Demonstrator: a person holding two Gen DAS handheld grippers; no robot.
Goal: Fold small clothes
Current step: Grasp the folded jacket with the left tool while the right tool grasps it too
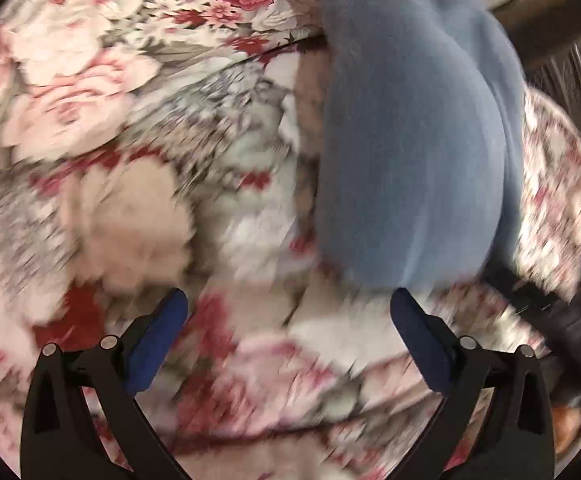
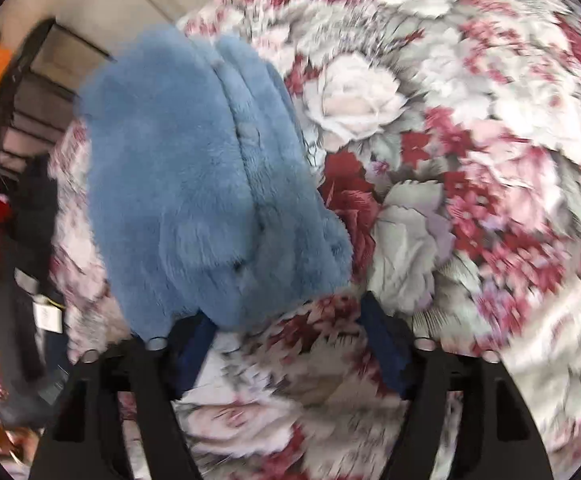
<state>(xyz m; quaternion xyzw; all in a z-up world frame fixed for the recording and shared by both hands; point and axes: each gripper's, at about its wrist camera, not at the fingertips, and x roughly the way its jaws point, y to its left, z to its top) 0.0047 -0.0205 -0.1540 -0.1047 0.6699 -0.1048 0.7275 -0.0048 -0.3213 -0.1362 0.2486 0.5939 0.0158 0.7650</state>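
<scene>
1. R gripper (image 2: 286,344): jaws wide apart, nothing clamped btwn the pads. The near end of the blue fleece garment (image 2: 210,184) lies over the tip of its left finger (image 2: 194,344) in the right wrist view; whether cloth touches the pad or just hangs in front, can't tell. Bare floral blanket (image 2: 470,160) shows in the gap

2. L gripper (image 1: 286,344): jaws also wide apart, empty. The blue fleece garment (image 1: 402,140) starts just beyond its right finger (image 1: 418,336), off to that side, not btwn the pads

3. Key relation: the garment is a folded, bulky bundle, long axis running away from both grippers, roughly along their pointing line. It sits btwn the two hands, R gripper nearer, at or on the near end; L is beside it

4. Judgement: fold looks mostly done. Next likely a tidy or a lift of the bundle, R best placed, needing only a small shift toward the fleece to get cloth btwn the pads

5. Room: floral blanket (image 1: 90,80) open w/ plenty of space on the L gripper's side and beyond

6. Far: blanket edge runs close behind the bundle's far end, dark furniture (image 2: 30,128) past it; little margin there, so pushing the bundle away risks it sliding off
</scene>
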